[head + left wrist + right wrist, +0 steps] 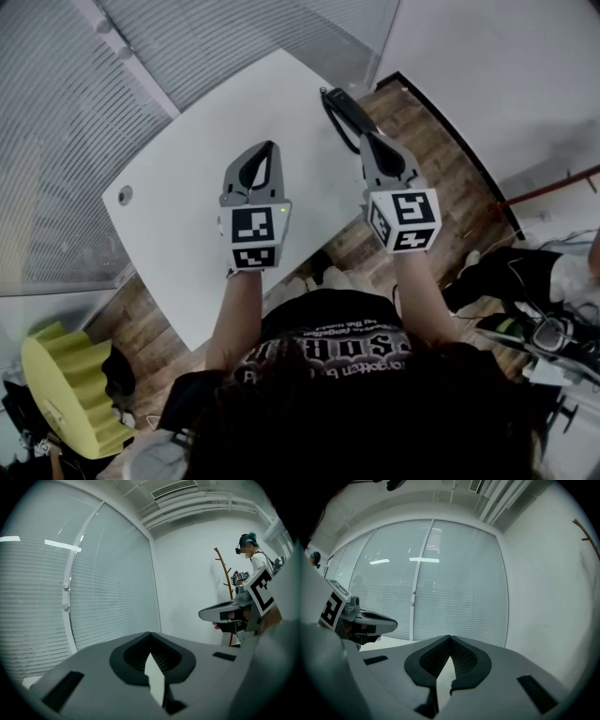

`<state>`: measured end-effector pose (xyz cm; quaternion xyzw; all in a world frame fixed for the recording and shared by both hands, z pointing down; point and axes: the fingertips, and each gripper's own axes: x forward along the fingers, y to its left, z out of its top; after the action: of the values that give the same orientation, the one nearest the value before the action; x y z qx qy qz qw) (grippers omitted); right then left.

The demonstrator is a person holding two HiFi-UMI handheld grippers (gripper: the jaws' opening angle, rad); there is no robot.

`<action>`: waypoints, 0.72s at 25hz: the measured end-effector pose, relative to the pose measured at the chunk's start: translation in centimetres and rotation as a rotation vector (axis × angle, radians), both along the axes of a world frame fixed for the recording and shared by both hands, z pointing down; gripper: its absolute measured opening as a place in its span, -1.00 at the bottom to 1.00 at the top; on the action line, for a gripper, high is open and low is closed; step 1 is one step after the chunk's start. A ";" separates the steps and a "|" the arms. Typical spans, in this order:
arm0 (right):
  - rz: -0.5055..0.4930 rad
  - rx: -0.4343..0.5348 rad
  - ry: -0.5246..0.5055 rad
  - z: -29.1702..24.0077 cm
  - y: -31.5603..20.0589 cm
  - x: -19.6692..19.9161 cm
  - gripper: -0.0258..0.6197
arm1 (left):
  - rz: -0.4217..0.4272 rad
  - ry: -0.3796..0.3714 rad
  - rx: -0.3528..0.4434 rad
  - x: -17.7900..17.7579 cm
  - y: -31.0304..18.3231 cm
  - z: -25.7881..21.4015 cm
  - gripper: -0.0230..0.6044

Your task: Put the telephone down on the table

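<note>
Black telephone (343,111), seemingly flat, table (187,216) far edge.

table (178,234) white | telephone (342,111) black | floor (433,161) brown wood | blinds (56,141) grey-striped

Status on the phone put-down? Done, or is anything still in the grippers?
Looks done: a dark handset-shaped thing, likely the telephone, lies on the white table near its right edge. In hand: nothing. The right gripper and left gripper are both shut with nothing between the jaws, held above the table. Left: nothing obvious, though the head view doesn't show whether the right gripper's tips are clear of the telephone.
</note>
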<state>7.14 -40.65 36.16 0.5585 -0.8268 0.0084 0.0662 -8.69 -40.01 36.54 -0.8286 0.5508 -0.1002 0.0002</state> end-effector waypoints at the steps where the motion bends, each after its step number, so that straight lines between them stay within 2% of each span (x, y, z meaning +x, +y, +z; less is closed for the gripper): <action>1: 0.001 0.002 -0.002 -0.1 0.1 0.0 -0.83 | 0.000 0.000 0.001 0.0 0.1 0.0 -0.92; 18: 0.016 0.025 -0.001 -0.8 1.7 -0.1 -0.83 | 0.008 -0.011 0.017 -0.2 1.5 -0.4 -0.92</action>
<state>7.05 -38.95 35.33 0.5658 -0.8225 -0.0010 0.0587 -8.92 -38.54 36.10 -0.8300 0.5485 -0.1003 0.0106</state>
